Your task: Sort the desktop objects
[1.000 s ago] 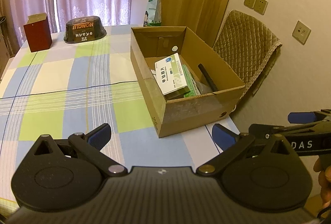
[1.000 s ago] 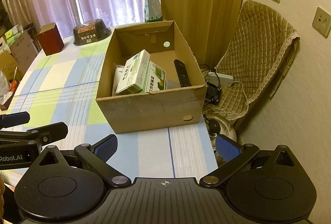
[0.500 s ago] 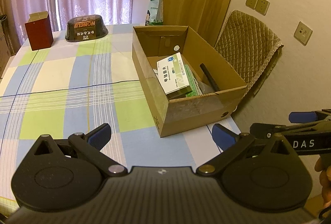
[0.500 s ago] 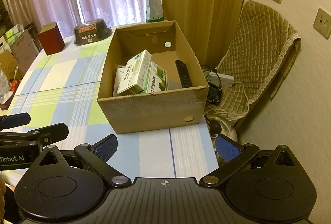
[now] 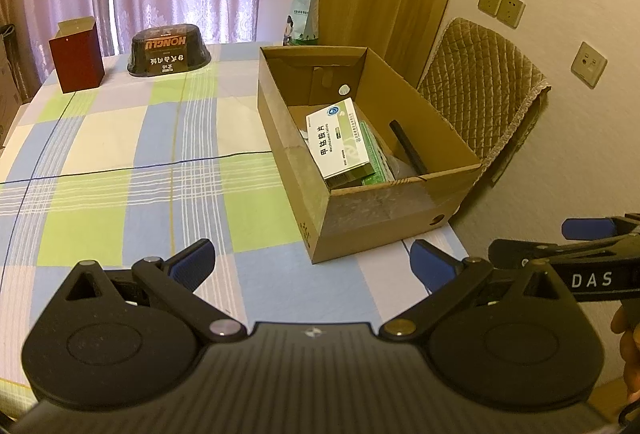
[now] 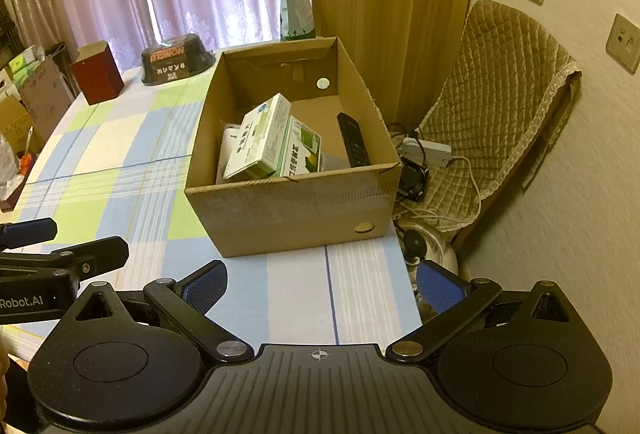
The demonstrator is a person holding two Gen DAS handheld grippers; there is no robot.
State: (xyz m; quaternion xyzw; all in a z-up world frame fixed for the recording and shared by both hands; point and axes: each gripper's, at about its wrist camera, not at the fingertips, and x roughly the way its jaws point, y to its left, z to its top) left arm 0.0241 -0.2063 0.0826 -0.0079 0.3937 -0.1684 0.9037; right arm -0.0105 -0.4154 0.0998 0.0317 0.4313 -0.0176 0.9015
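Both grippers hang low over the near edge of the surface (image 5: 120, 153), side by side, holding nothing. Left gripper (image 5: 312, 266) jaws wide apart; right gripper (image 6: 320, 286) jaws wide apart too, and it also shows at the right edge of the left view. Cardboard box (image 6: 288, 209) sits at the surface's right near corner, open top facing up, so it looks like the collection bin for the sorting. Inside: a white medicine box (image 6: 260, 139) leaning tilted on top of a green-printed box (image 6: 302, 153), something white under them, can't tell what, and a black remote (image 6: 354, 145) lying along the right wall. The stacking looks dropped-in, not arranged. Still out on the surface at the far end, well apart from the box: a dark red box (image 5: 78, 59) standing upright with its top flap open, and a black bowl (image 5: 168, 49) upside down beside it. A green bag (image 5: 304, 13) stands behind the box's far side, against the wall. Judgement: most small items are already in the box; the red box and the bowl may be what's left, or they may be fixtures, can't say. Open jaws pulled back near the edge fit a pause between picks. A padded chair (image 6: 500, 93) stands off the surface to the right, with cables on its seat.
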